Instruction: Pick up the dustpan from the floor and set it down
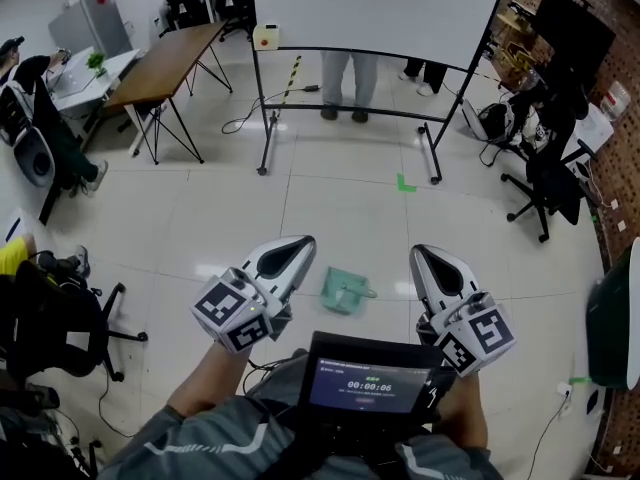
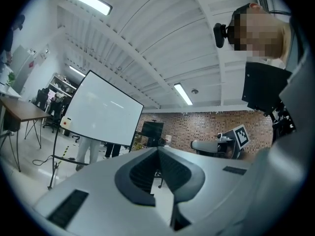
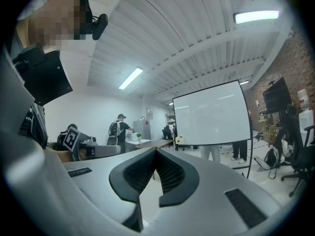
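Note:
A teal-green dustpan (image 1: 345, 289) lies on the white tiled floor, seen in the head view between my two grippers and far below them. My left gripper (image 1: 303, 244) is held level to the dustpan's left, jaws together with nothing in them. My right gripper (image 1: 421, 255) is held level to its right, also shut and empty. In the left gripper view the left gripper (image 2: 158, 149) has its pads meeting at the tips, and the right gripper (image 3: 156, 151) shows the same in its own view. Neither gripper view shows the dustpan.
A whiteboard on a wheeled stand (image 1: 370, 8) stands ahead, with people's legs (image 1: 345, 78) behind it. A wooden table (image 1: 165, 63) is at the far left, black office chairs (image 1: 545, 183) at the right, another chair (image 1: 50, 318) at my left. A screen (image 1: 365, 373) hangs at my chest.

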